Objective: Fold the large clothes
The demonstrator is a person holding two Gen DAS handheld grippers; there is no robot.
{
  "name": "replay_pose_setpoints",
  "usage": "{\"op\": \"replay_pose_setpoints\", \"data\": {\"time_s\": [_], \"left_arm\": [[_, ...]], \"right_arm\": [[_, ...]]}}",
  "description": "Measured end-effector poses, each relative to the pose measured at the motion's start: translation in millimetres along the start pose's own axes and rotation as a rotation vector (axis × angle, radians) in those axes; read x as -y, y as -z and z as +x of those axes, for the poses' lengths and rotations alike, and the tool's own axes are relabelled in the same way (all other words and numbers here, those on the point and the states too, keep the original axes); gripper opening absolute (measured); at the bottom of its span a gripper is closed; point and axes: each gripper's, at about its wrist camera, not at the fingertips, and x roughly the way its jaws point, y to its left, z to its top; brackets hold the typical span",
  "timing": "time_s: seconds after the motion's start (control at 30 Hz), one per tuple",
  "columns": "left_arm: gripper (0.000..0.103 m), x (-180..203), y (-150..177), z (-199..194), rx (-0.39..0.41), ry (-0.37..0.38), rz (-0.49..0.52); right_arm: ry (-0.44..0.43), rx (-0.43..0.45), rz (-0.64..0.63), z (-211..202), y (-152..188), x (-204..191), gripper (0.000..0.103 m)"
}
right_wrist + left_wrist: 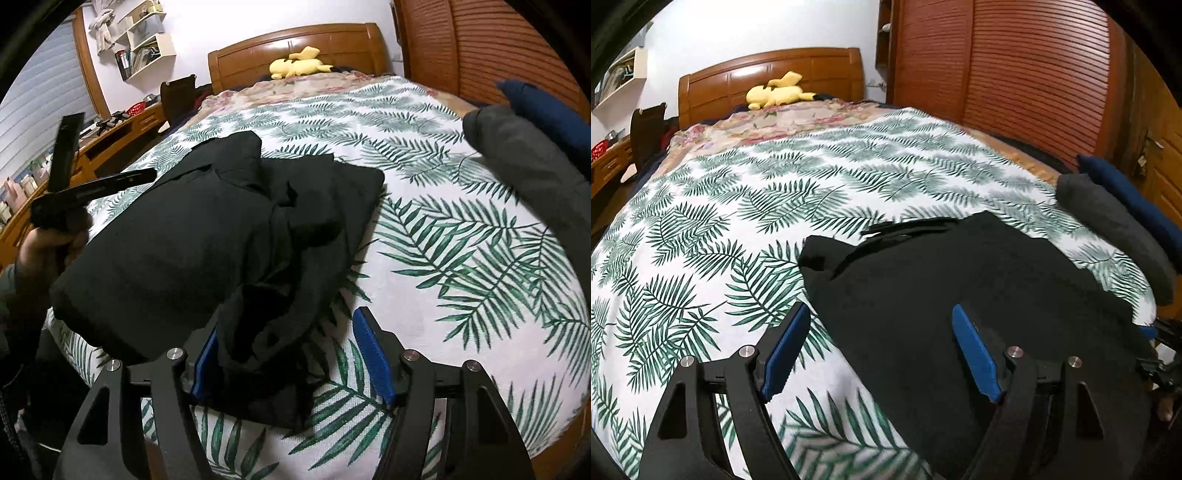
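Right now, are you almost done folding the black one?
Partly. The black garment is bunched into a rough bundle on the bed, and grey and blue pieces lie aside. Both grippers, left and right, are open, holding nothing. Its loose near flap still needs tidying.

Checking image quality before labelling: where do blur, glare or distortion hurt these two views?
Left wrist: headboard shows glare, black garment lacks detail, fisheye bends the wardrobe. Right wrist: grey garment smeared by blur, the hand dim.
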Motion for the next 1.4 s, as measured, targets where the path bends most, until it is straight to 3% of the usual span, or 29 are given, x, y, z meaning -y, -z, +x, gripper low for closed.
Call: {"op": "replay_pose_setpoints", "data": {"time_s": [0.43,0.67,0.77,0.8,0.87,0.93,1.03,1.13,1.4], "left_arm": [[0.08,-26,-14,58,-0.131,0.012,-0.1],[0.081,-37,-9,75,-0.196,0.084,-0.174],[0.075,-37,-8,77,-0.204,0.109,-0.186],[0.07,-37,-8,78,-0.206,0.114,-0.189],[0.06,-39,-9,78,-0.214,0.112,-0.195],[0.045,-41,-11,76,-0.222,0.107,-0.201],[0.028,-43,-13,70,-0.223,0.097,-0.197],[0.021,-39,-16,57,-0.203,0.083,-0.176],[0.018,-7,-10,20,-0.145,0.131,-0.128]], "right_arm": [[-0.056,-0.03,0.044,3,0,3,0.068],[-0.09,-0.053,0.067,9,4,-2,0.068],[-0.113,-0.065,0.058,15,3,-4,0.065],[-0.134,-0.07,0.059,17,2,-5,0.056],[-0.16,-0.078,0.062,22,-1,-4,0.05],[-0.194,-0.076,0.061,25,-2,-3,0.036],[-0.204,-0.043,0.042,22,-5,-3,0.024],[-0.183,0.013,0.02,13,-9,1,0.017],[-0.034,0.166,0.097,-12,-23,54,0.012]]}}
